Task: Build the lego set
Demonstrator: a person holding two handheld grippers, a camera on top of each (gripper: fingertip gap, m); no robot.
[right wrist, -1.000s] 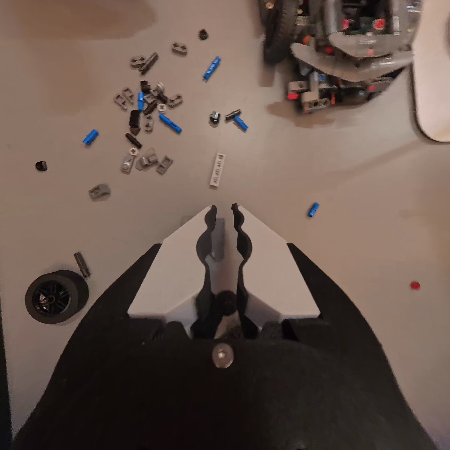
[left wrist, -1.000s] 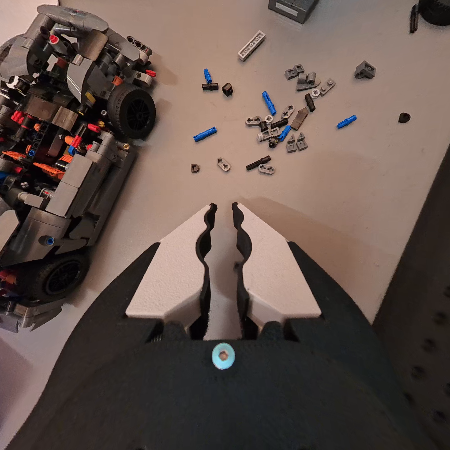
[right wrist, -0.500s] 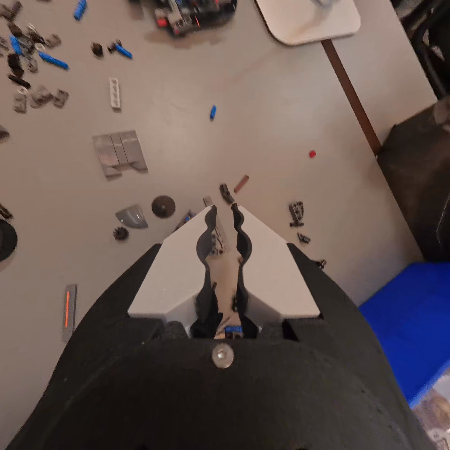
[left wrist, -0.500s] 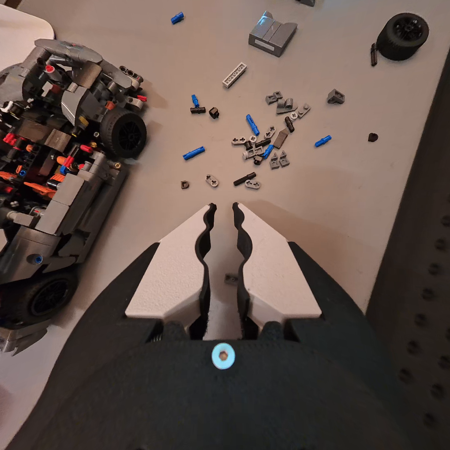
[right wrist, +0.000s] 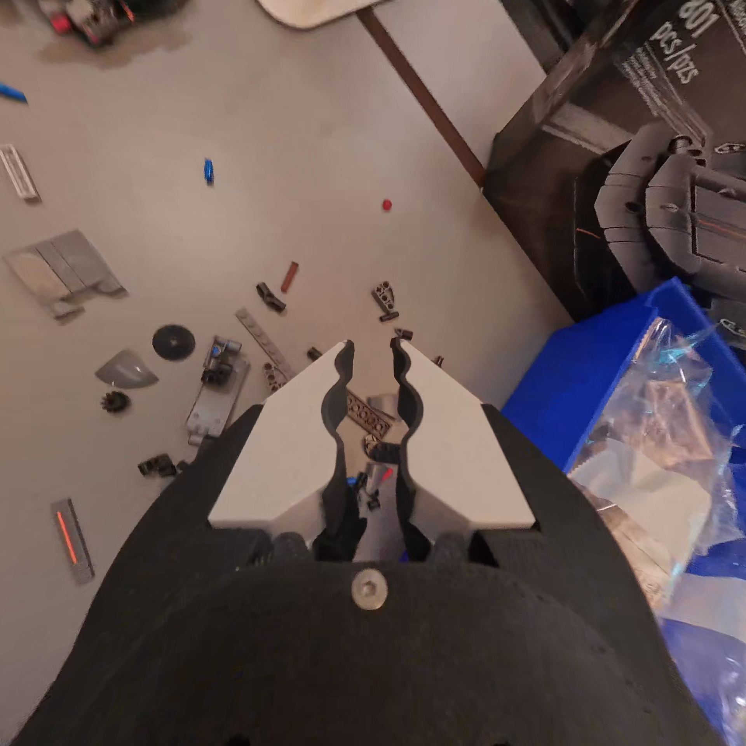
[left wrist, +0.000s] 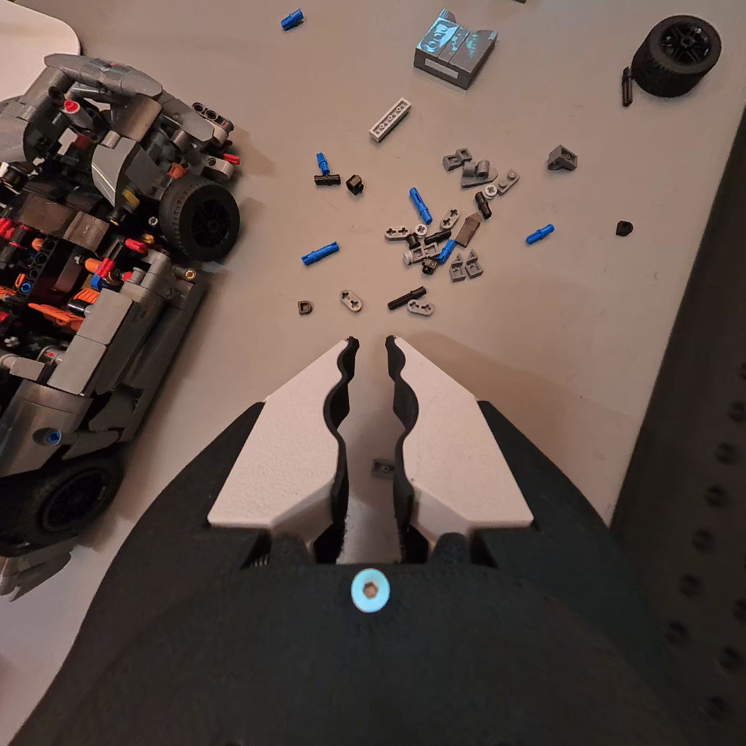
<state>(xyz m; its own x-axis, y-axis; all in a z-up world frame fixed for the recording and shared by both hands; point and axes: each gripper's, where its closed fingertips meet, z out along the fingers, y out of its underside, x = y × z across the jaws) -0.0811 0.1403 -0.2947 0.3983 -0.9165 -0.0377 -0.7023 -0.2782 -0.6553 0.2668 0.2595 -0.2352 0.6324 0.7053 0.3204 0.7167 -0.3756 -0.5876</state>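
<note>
A half-built grey Lego car (left wrist: 101, 262) lies at the left of the left wrist view. A scatter of small grey, black and blue loose pieces (left wrist: 436, 242) lies just beyond my left gripper (left wrist: 371, 341), which hangs above the table, narrowly open and empty. A tiny grey plate (left wrist: 382, 468) shows on the table between its fingers. My right gripper (right wrist: 372, 345) is narrowly open and empty above another group of pieces. A brown holed plate (right wrist: 367, 413) shows between its fingers and a long grey plate (right wrist: 264, 343) lies to their left.
A loose wheel (left wrist: 678, 54) and a dark grey slope block (left wrist: 454, 50) lie far right. By the right gripper lie a black disc (right wrist: 173, 342), a grey panel (right wrist: 218, 397) and an orange-striped tile (right wrist: 70, 539). A blue bin (right wrist: 605, 383) of plastic bags and a dark box (right wrist: 646, 141) stand at the right. The gap from one gripper's tips to the other's is roughly 40 cm.
The right gripper has swung from the car side toward the table's right edge, bin and box, and its jaws have parted slightly. The left gripper first drew back, then came a little closer to the loose pieces.
</note>
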